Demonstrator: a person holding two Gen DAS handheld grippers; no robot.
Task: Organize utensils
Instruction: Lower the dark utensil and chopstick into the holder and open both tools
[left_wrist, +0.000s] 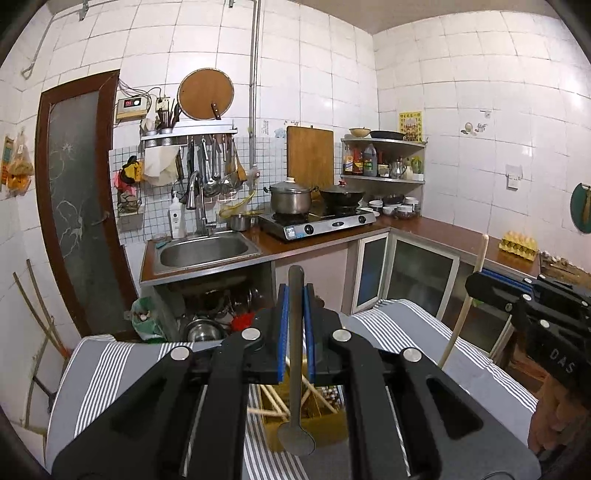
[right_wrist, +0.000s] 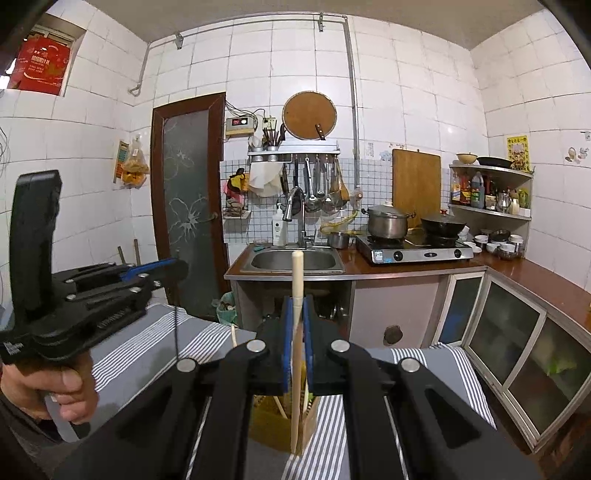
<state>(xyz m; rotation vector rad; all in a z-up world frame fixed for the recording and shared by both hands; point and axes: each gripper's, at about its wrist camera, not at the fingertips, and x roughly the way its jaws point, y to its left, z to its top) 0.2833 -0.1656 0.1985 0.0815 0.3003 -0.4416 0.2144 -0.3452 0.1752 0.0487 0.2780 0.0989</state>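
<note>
My left gripper (left_wrist: 295, 295) is shut on a grey metal spoon (left_wrist: 296, 369), held upright with its bowl hanging down over a yellow-brown utensil box (left_wrist: 325, 424) that holds several wooden chopsticks. My right gripper (right_wrist: 296, 310) is shut on a pale wooden utensil handle (right_wrist: 296, 332), held upright with its lower end at the same box (right_wrist: 269, 421). The right gripper also shows at the right of the left wrist view (left_wrist: 476, 284) with the wooden handle (left_wrist: 465, 306). The left gripper shows at the left of the right wrist view (right_wrist: 181, 267).
The box stands on a table with a grey and white striped cloth (left_wrist: 399, 325). Beyond it are a steel sink (left_wrist: 203, 251), a stove with a pot (left_wrist: 291, 199) and wok (left_wrist: 341, 195), glass-door cabinets (right_wrist: 517, 347), and hanging ladles (right_wrist: 317, 184).
</note>
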